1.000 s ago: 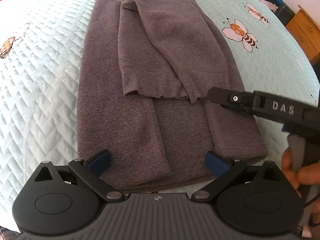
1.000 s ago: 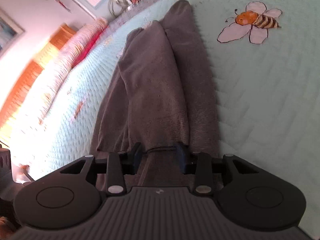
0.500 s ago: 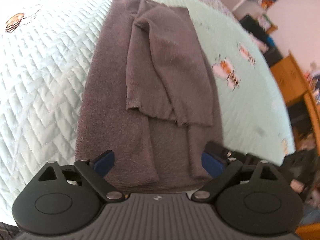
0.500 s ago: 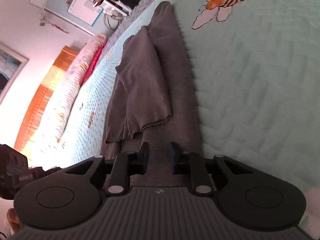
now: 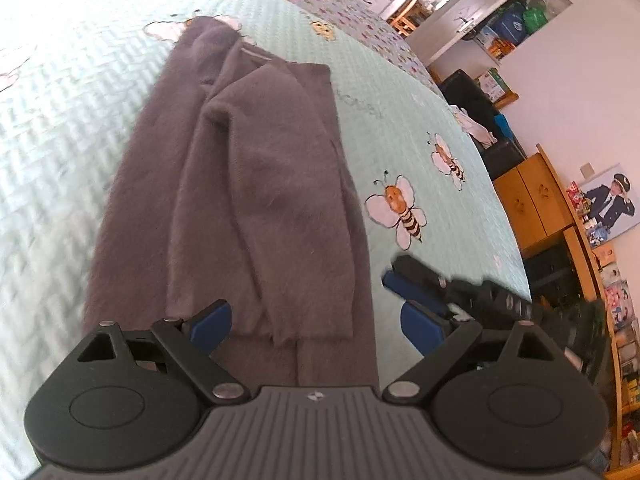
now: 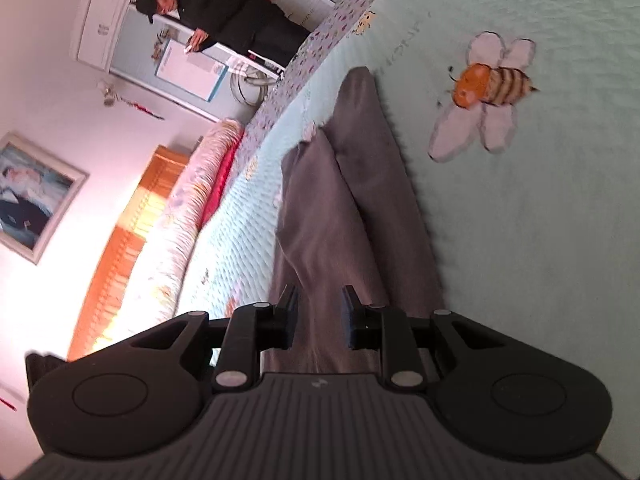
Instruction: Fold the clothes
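Observation:
A grey knitted sweater (image 5: 248, 200) lies lengthwise on the mint bee-print bedspread (image 5: 400, 120), its sleeves folded in over its body. My left gripper (image 5: 316, 320) hovers wide open above the sweater's near end, with nothing between its blue pads. My right gripper (image 5: 404, 280) sits just off the sweater's right edge, over the bedspread. In the right wrist view the right gripper (image 6: 318, 308) has a narrow gap that is opening. The sweater (image 6: 360, 208) shows beyond that gap, and the pads press on nothing.
A person in dark clothes (image 6: 236, 12) stands past the far side of the bed. A striped rolled quilt (image 6: 192, 208) lies along the bed's left edge. Wooden cabinets (image 5: 532, 200), a black chair (image 5: 476, 108) and shelves stand to the right.
Both grippers rose and tilted up, bringing more of the room into view. The right gripper drew back from the sleeve cuff, narrowed its jaws, then widened them slightly. The sweater stayed put.

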The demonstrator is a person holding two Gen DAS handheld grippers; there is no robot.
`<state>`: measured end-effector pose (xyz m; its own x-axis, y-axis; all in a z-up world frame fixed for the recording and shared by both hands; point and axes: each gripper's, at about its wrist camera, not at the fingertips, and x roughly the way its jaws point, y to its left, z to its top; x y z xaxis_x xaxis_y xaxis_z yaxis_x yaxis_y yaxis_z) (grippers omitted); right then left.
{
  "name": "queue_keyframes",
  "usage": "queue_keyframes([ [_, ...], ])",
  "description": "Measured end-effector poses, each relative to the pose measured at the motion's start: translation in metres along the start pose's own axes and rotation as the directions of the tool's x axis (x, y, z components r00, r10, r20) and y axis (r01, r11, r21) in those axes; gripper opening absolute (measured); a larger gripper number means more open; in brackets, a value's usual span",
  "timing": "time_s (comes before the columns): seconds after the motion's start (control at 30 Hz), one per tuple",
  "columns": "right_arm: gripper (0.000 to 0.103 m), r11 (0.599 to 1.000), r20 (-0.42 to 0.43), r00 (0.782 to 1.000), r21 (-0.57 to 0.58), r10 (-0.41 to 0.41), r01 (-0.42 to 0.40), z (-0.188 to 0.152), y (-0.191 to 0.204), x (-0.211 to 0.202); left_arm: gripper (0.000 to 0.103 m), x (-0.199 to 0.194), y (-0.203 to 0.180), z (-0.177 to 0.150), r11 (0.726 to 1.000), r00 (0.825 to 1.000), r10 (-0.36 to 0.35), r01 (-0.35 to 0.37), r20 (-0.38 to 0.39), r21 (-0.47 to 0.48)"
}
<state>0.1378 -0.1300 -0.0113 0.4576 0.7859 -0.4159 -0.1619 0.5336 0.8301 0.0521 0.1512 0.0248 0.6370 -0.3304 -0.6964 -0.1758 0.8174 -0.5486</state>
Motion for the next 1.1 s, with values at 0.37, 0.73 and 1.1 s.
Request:
queue_keyframes([
  [0.37,0.025,0.982,0.054,0.996,0.174,0.066,-0.074,0.066,-0.032,0.059,0.094,0.042,0.020,-0.002,0.999,0.996,0.023,-0.027,-0.086,-0.043],
  [0.73,0.030,0.954,0.048,0.991,0.269,0.124,-0.132,0.046,-0.064,0.053,0.094,0.037,-0.024,0.030,0.996,1.000,0.014,-0.012,-0.016,0.091],
  [1.1,0.023,0.993,-0.022,0.998,-0.102,0.055,-0.057,0.001,-0.021,0.051,0.094,0.073,-0.044,0.071,0.987,0.989,0.146,-0.144,-0.031,0.066],
])
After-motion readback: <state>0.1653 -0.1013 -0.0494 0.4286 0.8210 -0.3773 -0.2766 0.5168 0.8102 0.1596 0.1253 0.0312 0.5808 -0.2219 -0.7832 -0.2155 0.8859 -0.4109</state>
